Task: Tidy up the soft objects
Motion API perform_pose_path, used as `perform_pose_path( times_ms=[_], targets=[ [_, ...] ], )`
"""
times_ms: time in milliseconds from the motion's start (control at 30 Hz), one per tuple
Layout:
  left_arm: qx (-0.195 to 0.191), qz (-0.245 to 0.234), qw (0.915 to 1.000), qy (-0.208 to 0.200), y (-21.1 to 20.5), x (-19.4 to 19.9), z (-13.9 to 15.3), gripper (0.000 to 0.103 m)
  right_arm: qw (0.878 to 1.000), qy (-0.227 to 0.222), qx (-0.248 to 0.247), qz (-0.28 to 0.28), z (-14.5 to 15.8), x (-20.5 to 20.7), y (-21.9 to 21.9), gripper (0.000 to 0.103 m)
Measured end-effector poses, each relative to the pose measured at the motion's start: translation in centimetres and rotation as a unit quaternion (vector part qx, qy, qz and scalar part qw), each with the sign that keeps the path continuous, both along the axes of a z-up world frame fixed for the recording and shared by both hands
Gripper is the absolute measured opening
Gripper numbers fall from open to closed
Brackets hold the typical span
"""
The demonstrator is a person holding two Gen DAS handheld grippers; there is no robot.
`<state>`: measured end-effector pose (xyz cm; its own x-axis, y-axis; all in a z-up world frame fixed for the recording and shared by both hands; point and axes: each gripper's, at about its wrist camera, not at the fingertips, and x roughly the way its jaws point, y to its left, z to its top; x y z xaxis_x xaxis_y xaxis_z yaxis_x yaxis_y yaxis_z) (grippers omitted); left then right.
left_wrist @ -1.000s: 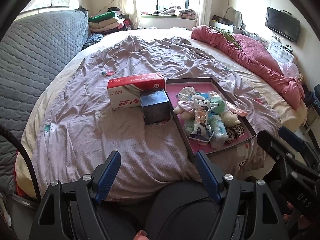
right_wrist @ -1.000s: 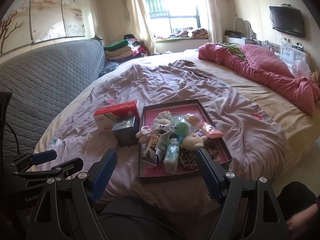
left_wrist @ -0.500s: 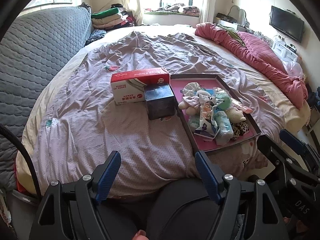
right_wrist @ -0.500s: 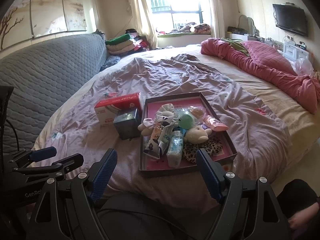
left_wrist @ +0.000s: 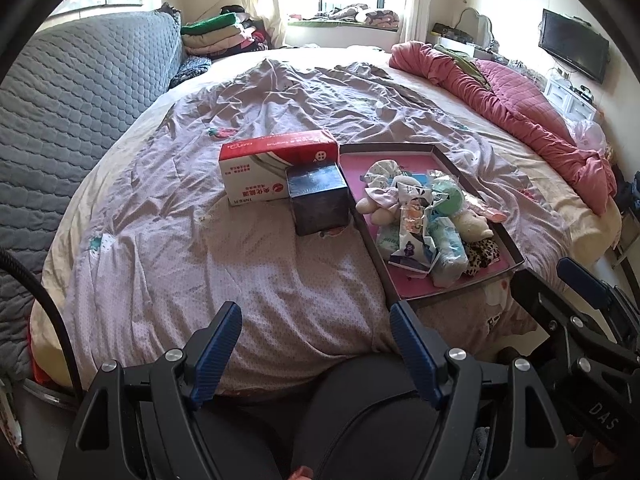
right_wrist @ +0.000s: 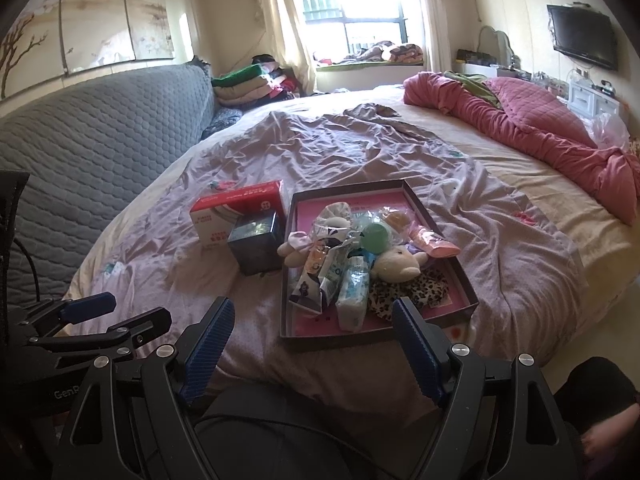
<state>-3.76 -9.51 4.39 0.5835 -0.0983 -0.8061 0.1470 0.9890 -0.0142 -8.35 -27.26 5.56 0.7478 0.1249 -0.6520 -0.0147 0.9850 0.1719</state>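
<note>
A dark tray with a pink lining (left_wrist: 424,152) (right_wrist: 348,190) lies on the bed. It holds a heap of soft things: a white plush toy (left_wrist: 474,226) (right_wrist: 396,262), a green ball (left_wrist: 448,200) (right_wrist: 374,236), a leopard-print cloth (left_wrist: 482,250) (right_wrist: 404,296) and tissue packs (left_wrist: 448,256) (right_wrist: 352,288). My left gripper (left_wrist: 316,320) hangs open and empty over the bed's near edge, short of the tray. My right gripper (right_wrist: 314,312) is open and empty too, just in front of the tray's near rim.
A red and white tissue box (left_wrist: 276,164) (right_wrist: 236,210) and a dark cube box (left_wrist: 318,198) (right_wrist: 256,246) stand left of the tray. A bunched pink quilt (left_wrist: 520,100) lies along the bed's right side. A grey padded headboard (right_wrist: 100,120) is on the left.
</note>
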Motion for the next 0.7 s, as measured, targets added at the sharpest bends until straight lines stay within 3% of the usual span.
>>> perform_pose_path(
  times_ms=[700],
  targets=[
    [0.008, 0.005, 1.0000, -0.001, 0.20, 0.13, -0.14, 0.076, 1.000, -0.003, -0.002, 0.000, 0.00, -0.11, -0.07, 0.082]
  ],
)
